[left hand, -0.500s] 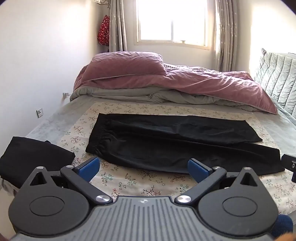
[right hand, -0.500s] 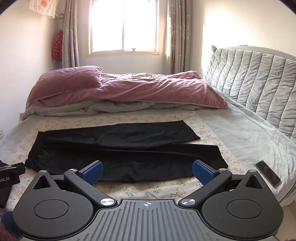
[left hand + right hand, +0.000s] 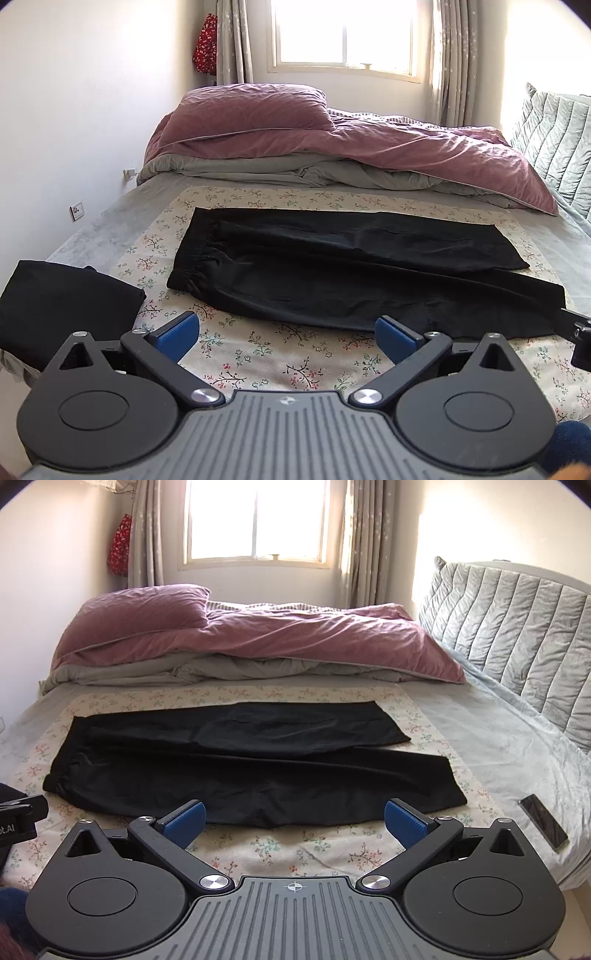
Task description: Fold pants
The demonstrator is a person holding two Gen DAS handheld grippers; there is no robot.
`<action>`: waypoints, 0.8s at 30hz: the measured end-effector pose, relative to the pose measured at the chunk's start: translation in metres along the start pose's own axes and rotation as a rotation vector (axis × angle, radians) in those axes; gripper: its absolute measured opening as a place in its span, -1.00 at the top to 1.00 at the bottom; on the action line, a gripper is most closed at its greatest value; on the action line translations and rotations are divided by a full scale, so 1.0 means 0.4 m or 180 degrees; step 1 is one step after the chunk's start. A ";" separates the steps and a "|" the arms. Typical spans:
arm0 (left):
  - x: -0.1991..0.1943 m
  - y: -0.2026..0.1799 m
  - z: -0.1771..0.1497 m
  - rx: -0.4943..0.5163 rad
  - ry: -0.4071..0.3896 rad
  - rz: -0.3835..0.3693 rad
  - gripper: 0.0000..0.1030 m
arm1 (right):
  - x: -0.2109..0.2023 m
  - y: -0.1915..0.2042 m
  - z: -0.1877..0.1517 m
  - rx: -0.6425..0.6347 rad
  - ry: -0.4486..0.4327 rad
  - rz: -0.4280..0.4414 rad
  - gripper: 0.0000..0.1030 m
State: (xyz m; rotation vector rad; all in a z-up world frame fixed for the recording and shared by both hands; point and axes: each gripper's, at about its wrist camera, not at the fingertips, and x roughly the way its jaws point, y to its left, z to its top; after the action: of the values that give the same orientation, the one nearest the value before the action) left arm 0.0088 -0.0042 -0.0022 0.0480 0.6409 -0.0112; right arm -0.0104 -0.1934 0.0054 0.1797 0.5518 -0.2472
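Black pants (image 3: 332,269) lie spread flat across a floral cloth (image 3: 258,354) on the bed, waistband to the left, both leg ends to the right. In the right wrist view the same pants (image 3: 240,768) stretch across the middle. My left gripper (image 3: 286,338) hovers open over the floral cloth, just short of the pants' near edge, nothing between its blue pads (image 3: 177,332). My right gripper (image 3: 293,821) is also open and empty, at the near edge toward the leg ends. Each view catches a bit of the other gripper at its side edge.
A folded black garment (image 3: 62,306) sits at the bed's near left corner. A dark phone (image 3: 543,825) lies on the grey sheet at the right. A pink duvet (image 3: 351,147) and pillow are heaped at the far side, with a padded headboard (image 3: 517,627) on the right.
Both views have shifted only slightly; the pants and both open grippers stand as before.
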 end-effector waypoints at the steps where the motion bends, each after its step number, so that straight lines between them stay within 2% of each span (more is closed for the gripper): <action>1: -0.001 0.000 0.001 0.0007 0.0003 -0.0003 -1.00 | -0.001 0.000 0.001 0.0008 -0.0007 -0.0011 -1.00; 5: 0.008 0.005 -0.009 0.0051 -0.0143 0.0049 -1.00 | 0.004 -0.003 -0.002 0.0045 0.0028 -0.0007 -1.00; 10: -0.026 0.006 -0.021 0.0103 -0.0545 0.0166 -1.00 | -0.004 -0.003 -0.012 0.0065 0.0009 -0.0023 -1.00; 12: -0.038 0.010 -0.022 0.0108 -0.0607 0.0161 -1.00 | -0.015 -0.004 -0.014 0.0060 -0.0024 -0.0036 -1.00; 16: -0.042 0.020 -0.020 0.0103 -0.0506 0.0045 -1.00 | -0.035 -0.007 -0.017 0.0071 -0.0072 -0.0044 -1.00; 20: -0.031 0.019 -0.029 0.0136 -0.0472 0.0054 -1.00 | -0.045 -0.009 -0.022 0.0074 -0.0102 -0.0052 -1.00; 24: 0.020 0.039 -0.027 -0.0065 -0.0411 -0.0092 -1.00 | -0.025 -0.013 -0.028 0.0093 -0.0073 -0.0046 -1.00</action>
State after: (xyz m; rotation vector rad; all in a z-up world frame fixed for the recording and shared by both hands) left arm 0.0092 0.0121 -0.0148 0.0182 0.5127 -0.0353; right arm -0.0255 -0.1938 0.0008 0.2010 0.5272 -0.2711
